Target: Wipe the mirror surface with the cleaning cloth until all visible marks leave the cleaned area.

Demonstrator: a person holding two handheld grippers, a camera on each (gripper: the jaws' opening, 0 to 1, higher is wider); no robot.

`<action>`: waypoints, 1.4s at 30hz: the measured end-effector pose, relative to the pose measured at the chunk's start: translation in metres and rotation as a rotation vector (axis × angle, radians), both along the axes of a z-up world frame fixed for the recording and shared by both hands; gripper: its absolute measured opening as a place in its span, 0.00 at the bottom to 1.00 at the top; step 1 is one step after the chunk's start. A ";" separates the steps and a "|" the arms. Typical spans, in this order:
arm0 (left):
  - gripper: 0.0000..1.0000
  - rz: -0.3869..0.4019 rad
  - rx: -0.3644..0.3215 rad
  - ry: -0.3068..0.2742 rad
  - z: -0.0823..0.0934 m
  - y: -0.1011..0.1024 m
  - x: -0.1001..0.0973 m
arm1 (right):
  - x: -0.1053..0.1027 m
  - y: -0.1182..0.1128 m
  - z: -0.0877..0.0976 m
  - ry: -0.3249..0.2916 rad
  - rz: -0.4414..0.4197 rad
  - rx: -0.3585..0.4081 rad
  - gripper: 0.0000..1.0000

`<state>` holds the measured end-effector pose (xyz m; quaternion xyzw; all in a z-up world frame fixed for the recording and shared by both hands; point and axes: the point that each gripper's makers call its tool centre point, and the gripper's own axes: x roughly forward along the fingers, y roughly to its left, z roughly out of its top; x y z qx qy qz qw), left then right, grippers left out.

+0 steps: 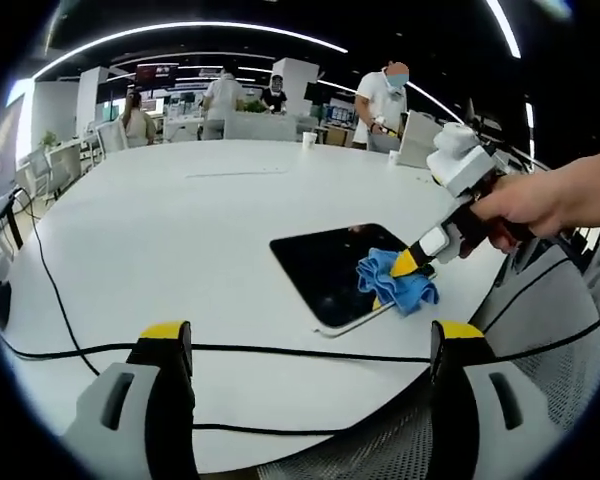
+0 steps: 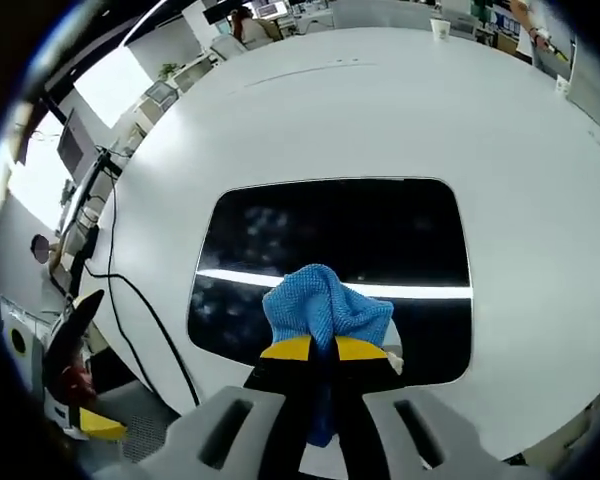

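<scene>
A dark rectangular mirror point(image 1: 335, 265) point(image 2: 330, 235) lies flat on the white table point(image 1: 180, 230) point(image 2: 380, 110). A bunched blue cleaning cloth point(image 1: 395, 280) point(image 2: 325, 305) rests on the mirror near its edge. My right gripper point(image 2: 324, 349) is shut on the cloth and presses it against the glass; it shows in the left gripper view as a yellow-tipped tool point(image 1: 410, 262) held by a hand. My left gripper point(image 1: 310, 345) stands open above the table's near edge, well short of the mirror, with nothing between its fingers. Faint smudges show on the mirror's left part.
Black cables point(image 1: 280, 352) run across the table's near side and along its left edge point(image 2: 140, 300). A paper cup point(image 1: 309, 139) stands at the far end. Several people point(image 1: 385, 100) and chairs point(image 1: 55, 160) are beyond the table. A mesh chair back point(image 1: 550, 350) is at right.
</scene>
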<state>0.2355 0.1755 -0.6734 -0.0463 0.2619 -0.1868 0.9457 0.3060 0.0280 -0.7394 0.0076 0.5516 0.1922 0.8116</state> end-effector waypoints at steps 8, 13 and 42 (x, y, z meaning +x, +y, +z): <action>0.99 -0.007 -0.013 -0.005 0.001 -0.002 0.000 | -0.002 0.026 -0.001 0.000 0.055 0.005 0.01; 0.99 -0.016 -0.007 -0.001 0.000 -0.003 -0.001 | -0.004 0.039 0.000 -0.001 0.081 0.002 0.01; 0.99 -0.038 0.003 0.005 -0.003 -0.006 -0.002 | -0.013 0.090 0.001 -0.024 0.186 0.016 0.01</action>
